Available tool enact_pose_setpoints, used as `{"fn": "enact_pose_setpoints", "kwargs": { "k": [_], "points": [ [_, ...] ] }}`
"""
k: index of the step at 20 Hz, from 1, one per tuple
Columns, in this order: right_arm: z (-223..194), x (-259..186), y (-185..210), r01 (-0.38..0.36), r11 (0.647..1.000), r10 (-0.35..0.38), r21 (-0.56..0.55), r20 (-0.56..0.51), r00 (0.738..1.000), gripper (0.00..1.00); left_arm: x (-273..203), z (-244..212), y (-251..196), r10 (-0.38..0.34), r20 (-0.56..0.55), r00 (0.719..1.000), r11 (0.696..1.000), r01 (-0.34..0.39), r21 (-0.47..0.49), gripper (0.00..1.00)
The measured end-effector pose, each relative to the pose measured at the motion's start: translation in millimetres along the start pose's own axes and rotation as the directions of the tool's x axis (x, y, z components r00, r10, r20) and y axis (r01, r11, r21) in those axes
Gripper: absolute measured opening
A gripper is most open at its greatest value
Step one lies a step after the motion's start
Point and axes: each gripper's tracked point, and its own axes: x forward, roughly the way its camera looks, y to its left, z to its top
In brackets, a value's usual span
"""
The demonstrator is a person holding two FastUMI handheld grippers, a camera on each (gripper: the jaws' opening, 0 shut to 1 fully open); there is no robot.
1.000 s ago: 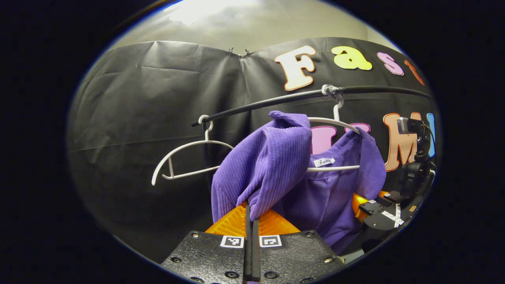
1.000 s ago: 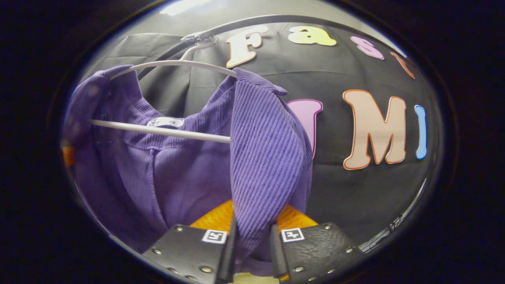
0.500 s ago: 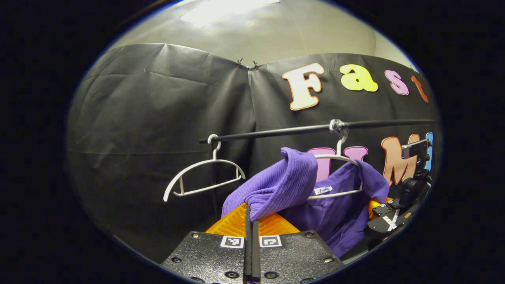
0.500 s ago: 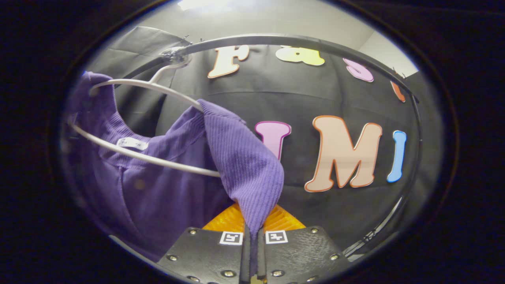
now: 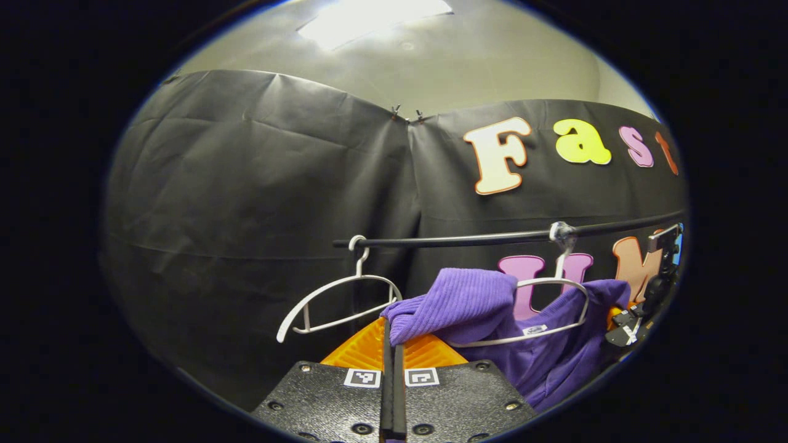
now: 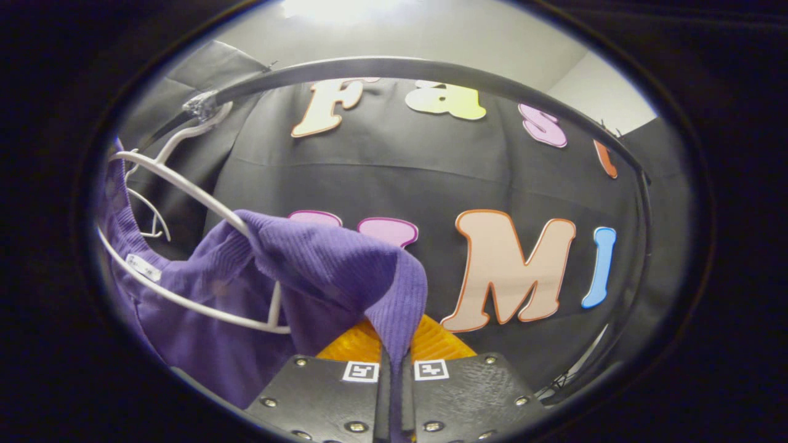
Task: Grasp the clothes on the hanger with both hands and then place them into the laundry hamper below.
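Note:
A purple ribbed garment (image 5: pixel 468 301) hangs partly on a white hanger (image 5: pixel 548 284) under the black rail (image 5: pixel 468 237). My left gripper (image 5: pixel 392 335) is shut on a fold of its left shoulder, lifted clear of the hanger's arm. In the right gripper view the same purple garment (image 6: pixel 332 264) drapes off the white hanger (image 6: pixel 184 191), and my right gripper (image 6: pixel 394 354) is shut on its right shoulder fold. My right gripper (image 5: pixel 628 320) also appears at the far right of the left gripper view, beside the cloth. The hamper is hidden.
An empty white hanger (image 5: pixel 338 298) hangs at the left end of the rail. The black rail (image 6: pixel 431 71) arcs overhead in the right gripper view and bends down on the right. Black cloth walls close in behind.
Both grippers have risen and tilted upward, pulling the shoulders up and off the hanger's ends. The right gripper went from loosely around the cloth to shut on it.

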Motion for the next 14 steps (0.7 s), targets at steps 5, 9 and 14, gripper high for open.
{"fn": "enact_pose_setpoints", "kwargs": {
  "k": [5,9,14],
  "points": [
    [-4,19,-3,0.007,1.0,-0.007,-0.016,0.0,1.0,0.07,20,-15,46,0.103,-0.028,0.994,0.994,-0.103,-0.018,0.0],
    [-14,34,-4,0.01,0.999,-0.01,-0.046,-0.013,1.0,0.07,28,-45,61,0.145,-0.082,0.986,0.989,-0.146,-0.005,0.0],
    [-39,42,-9,0.024,0.996,-0.029,-0.082,-0.056,0.998,0.07,29,-80,48,0.139,-0.136,0.981,0.99,-0.135,0.038,0.02]
  ]
}}
